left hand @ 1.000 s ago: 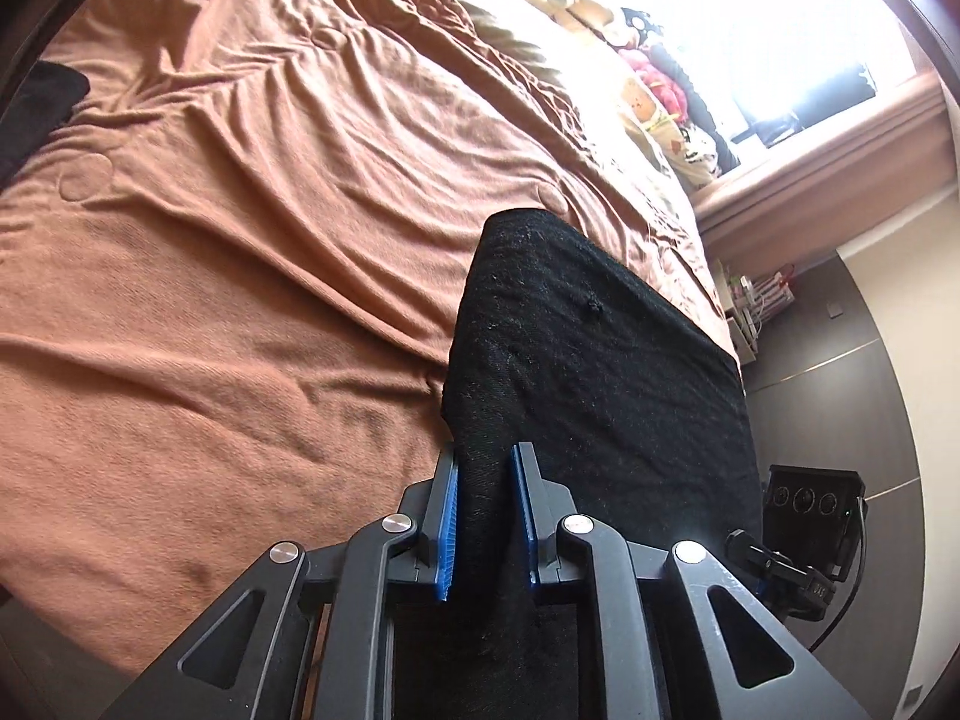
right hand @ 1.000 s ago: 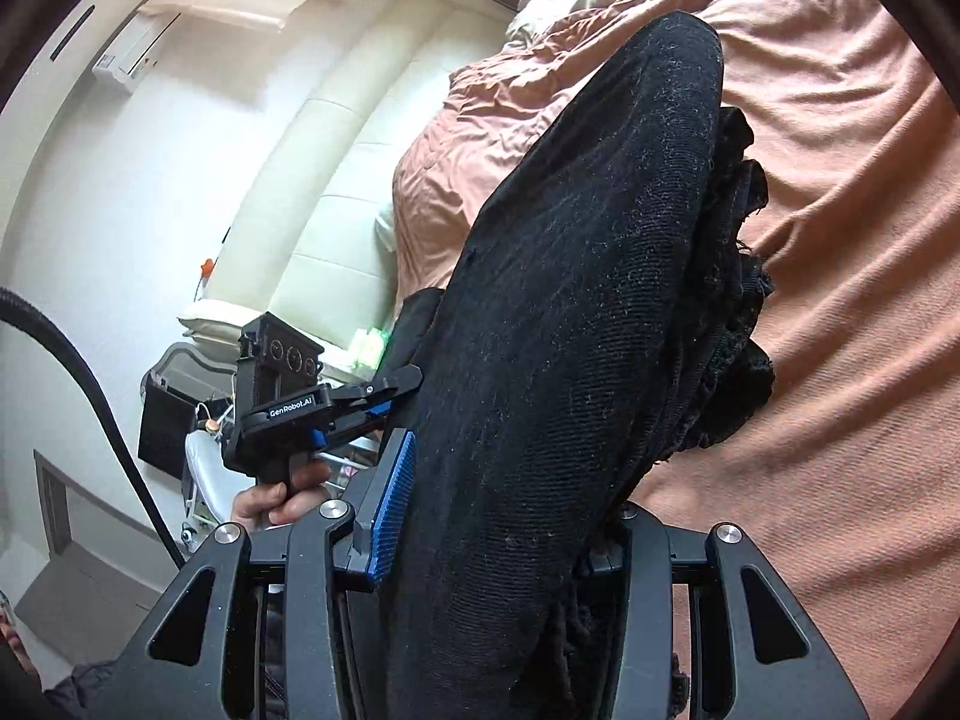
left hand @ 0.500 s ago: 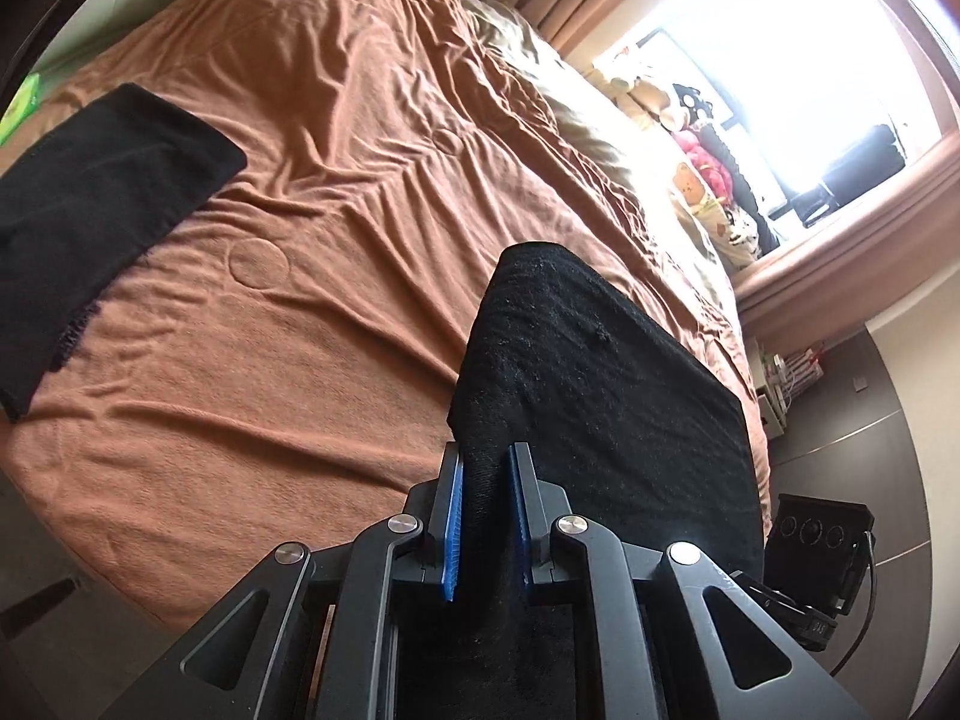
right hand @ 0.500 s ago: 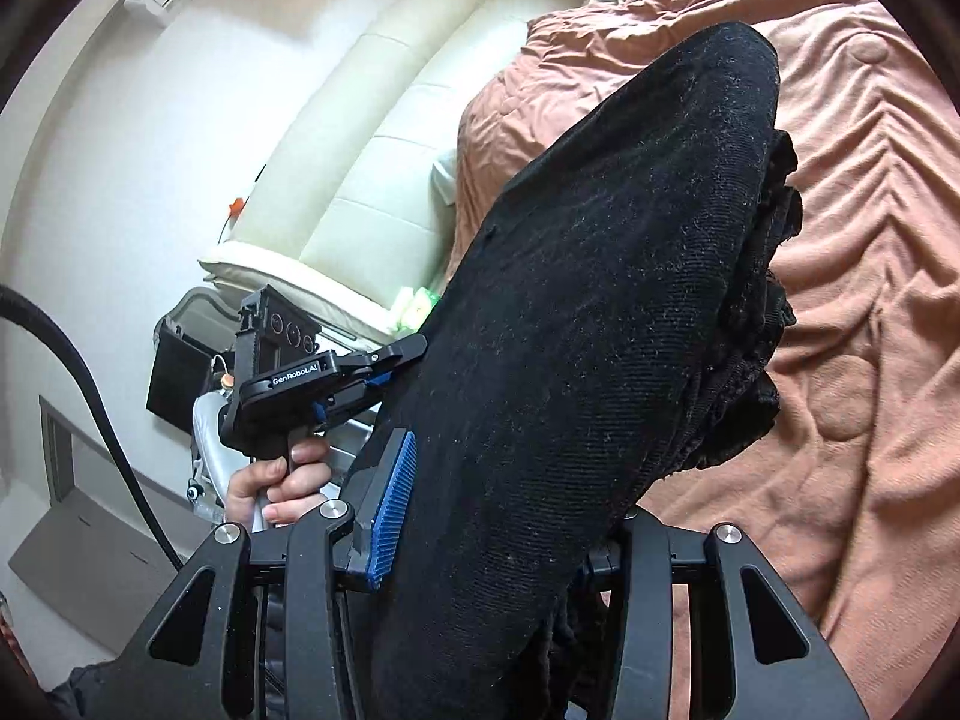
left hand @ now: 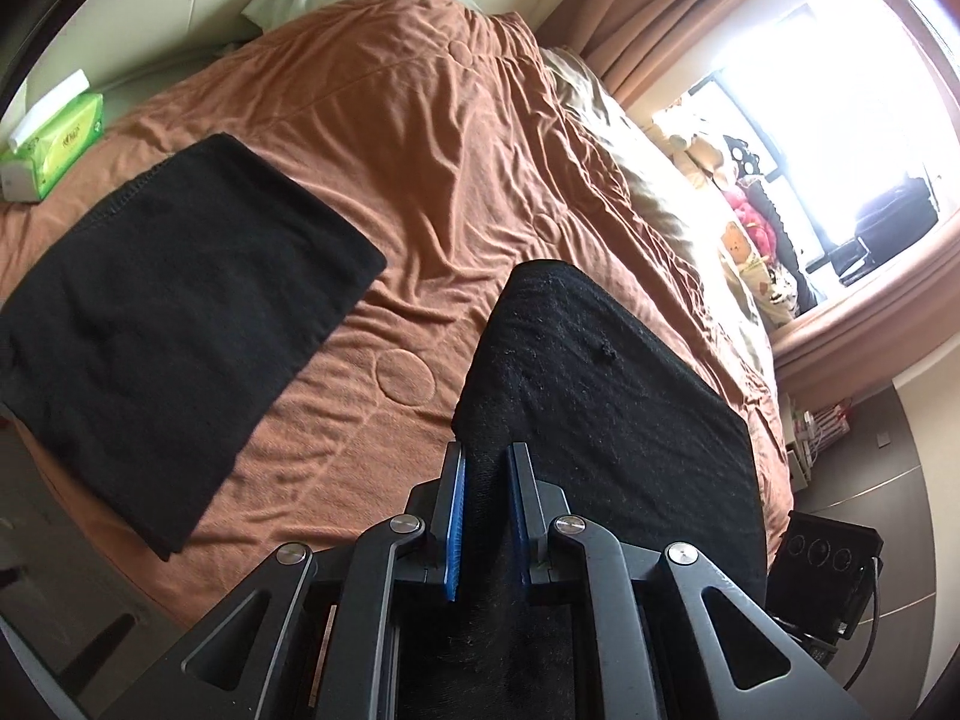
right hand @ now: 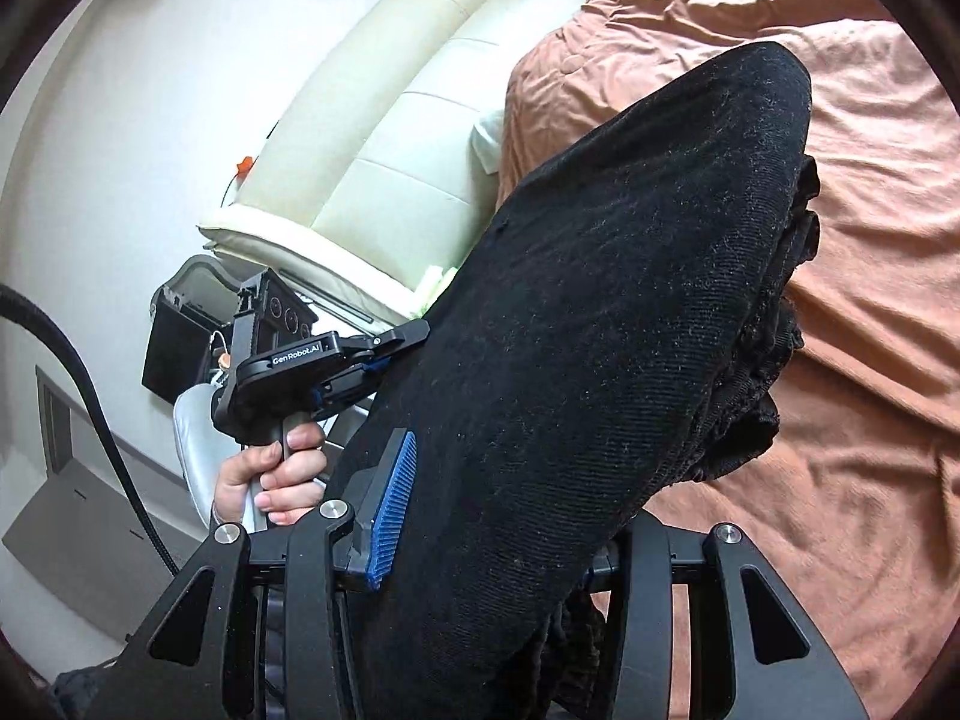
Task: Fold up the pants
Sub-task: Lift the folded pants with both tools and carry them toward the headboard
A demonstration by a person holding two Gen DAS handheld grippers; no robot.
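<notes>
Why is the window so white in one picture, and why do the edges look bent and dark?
Left wrist view: the window is blown out by daylight, washing out the curtain beside it; the bed stays well lit. Both views: the wide lens curves straight lines and leaves black corners. Right wrist view: even, softer light; the black pants show fine weave, sharp.

Lighting: we record strong daylight from the window (left hand: 840,138), overexposed to white glare; the bedspread (left hand: 456,138) is evenly lit, its creases softly shaded. Black cloth (right hand: 600,330) swallows detail. Optics: we note heavy fisheye curvature, dark vignetted corners, focus sharp throughout, no motion blur.
</notes>
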